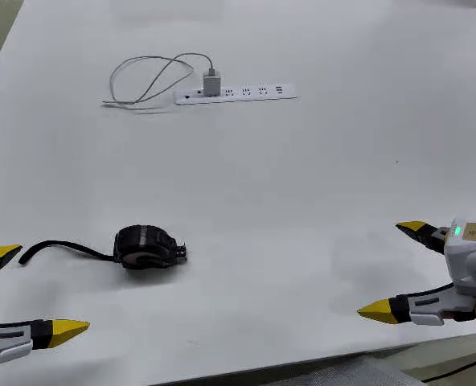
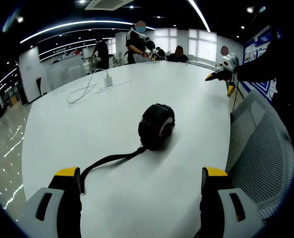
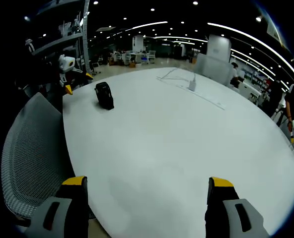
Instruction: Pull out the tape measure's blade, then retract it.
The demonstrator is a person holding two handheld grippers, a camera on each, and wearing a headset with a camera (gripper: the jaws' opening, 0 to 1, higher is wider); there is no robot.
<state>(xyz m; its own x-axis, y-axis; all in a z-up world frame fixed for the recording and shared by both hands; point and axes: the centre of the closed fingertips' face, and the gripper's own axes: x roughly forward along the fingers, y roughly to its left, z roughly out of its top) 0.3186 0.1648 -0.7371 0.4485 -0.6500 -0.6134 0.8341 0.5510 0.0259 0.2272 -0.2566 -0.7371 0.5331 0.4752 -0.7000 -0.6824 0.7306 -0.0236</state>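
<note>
Black and rounded, the tape measure point(image 1: 148, 247) lies on its side on the white tabletop point(image 1: 302, 177), near the front edge and toward my left. Its dark wrist strap point(image 1: 61, 248) trails away from the case toward the left claw point(image 1: 49, 288). That claw is spread wide, and its yellow tips sit just short of the strap's free end, touching nothing. In the left gripper view the case sits dead ahead between the two jaws, so I judge it well lined up for a reach. The right claw point(image 1: 380, 268) hangs over the front edge on the far side, well apart from the tape measure, also spread wide and empty. Farther back on the tabletop lies a white power strip point(image 1: 236, 92) with a charger point(image 1: 212, 83) plugged in and its cable point(image 1: 145, 79) looped to the left, clear of the work. By my reading the task has not begun: I can make out no length of blade drawn from the case, and neither claw has hold of anything. Everything is left to do, namely steadying the case, catching the blade's end, drawing it out, then letting it wind back in.
</note>
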